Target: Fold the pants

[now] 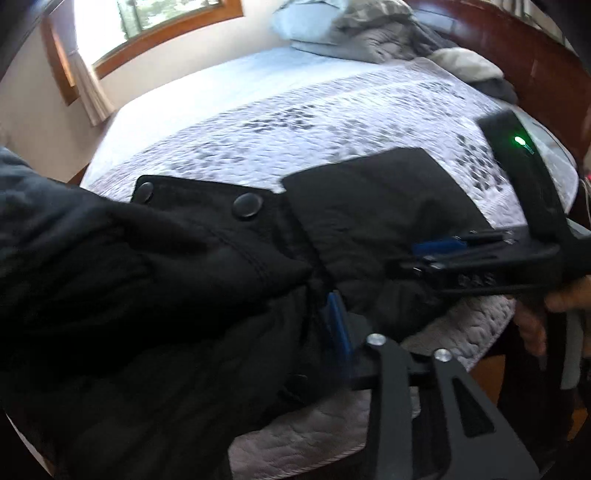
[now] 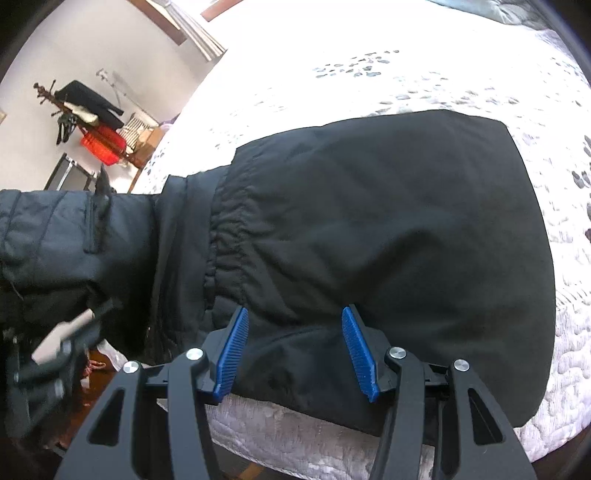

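While the black pants are spread across the near edge of the bed, long axis left to right, the right gripper is seen released, its blue pads straddling the near hem. The left gripper, half buried in cloth, cannot be judged. Beyond, the quilt, a window.

A white quilt with grey speckles is spread over a bed ahead of the tongs, and rumpled grey bedding is heaped far beyond them against a dark wooden headboard. A wood-framed window with a pale curtain is seen far ahead to the left. A coat rack with dark clothing and a red crate are seen by the wall, well off to the left.
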A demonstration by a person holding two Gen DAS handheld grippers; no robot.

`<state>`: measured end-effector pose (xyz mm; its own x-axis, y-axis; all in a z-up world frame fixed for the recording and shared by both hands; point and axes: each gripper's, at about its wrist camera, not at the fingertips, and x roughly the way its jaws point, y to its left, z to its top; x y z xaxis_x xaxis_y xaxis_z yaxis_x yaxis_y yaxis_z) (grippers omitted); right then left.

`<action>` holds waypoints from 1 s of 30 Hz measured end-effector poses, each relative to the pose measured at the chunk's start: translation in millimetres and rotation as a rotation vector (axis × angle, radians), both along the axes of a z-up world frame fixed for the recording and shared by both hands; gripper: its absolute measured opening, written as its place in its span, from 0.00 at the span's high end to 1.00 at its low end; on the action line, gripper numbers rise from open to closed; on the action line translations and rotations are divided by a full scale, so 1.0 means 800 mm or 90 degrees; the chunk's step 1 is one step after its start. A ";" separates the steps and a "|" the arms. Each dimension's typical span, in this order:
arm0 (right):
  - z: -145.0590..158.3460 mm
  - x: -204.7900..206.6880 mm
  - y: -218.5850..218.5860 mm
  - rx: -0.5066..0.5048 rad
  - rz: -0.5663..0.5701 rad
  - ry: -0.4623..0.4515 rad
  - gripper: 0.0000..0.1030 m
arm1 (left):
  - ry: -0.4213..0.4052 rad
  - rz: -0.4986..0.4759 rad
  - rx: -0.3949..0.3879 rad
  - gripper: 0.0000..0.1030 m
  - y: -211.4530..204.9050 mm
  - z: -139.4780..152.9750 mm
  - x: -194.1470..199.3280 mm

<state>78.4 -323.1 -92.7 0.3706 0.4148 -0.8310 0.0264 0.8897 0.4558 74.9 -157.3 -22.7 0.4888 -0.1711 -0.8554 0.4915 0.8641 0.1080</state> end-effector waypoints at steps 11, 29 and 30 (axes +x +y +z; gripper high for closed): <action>-0.003 -0.004 -0.010 0.015 -0.018 0.000 0.48 | 0.098 -0.125 -0.123 0.45 -0.024 0.024 0.007; 0.031 0.049 -0.024 0.003 -0.064 -0.013 0.15 | 0.134 0.243 -0.232 0.37 0.118 -0.012 0.066; 0.030 0.055 -0.024 0.008 -0.062 -0.010 0.15 | 0.130 0.246 -0.225 0.36 0.114 -0.013 0.065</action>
